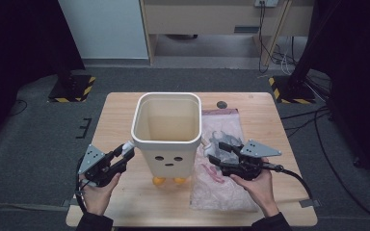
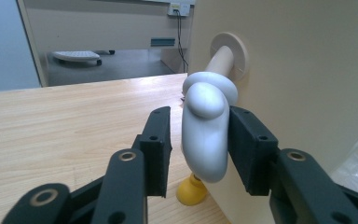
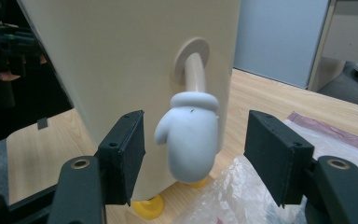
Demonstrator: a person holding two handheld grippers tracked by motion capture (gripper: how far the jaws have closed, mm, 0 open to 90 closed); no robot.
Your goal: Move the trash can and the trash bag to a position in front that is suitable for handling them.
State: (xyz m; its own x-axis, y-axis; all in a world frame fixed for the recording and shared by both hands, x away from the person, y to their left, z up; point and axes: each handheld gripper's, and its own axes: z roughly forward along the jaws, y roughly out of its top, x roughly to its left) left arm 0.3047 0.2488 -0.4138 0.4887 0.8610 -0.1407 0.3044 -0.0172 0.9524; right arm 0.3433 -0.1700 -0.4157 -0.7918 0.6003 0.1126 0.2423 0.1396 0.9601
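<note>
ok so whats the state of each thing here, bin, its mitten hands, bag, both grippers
cream plastic bin with a face: upright, lidless
left white mitten hand: between left gripper pads, one pad touching
right white mitten hand: between right gripper jaws, untouched
clear plastic bag: flat on table

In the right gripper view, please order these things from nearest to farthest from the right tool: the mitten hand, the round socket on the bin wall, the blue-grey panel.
1. The mitten hand: nearest, between the open jaws of the right tool, touching neither.
2. The round socket: just behind and above, on the bin wall.
3. The blue-grey panel: farthest, beyond the table at upper right.
</note>
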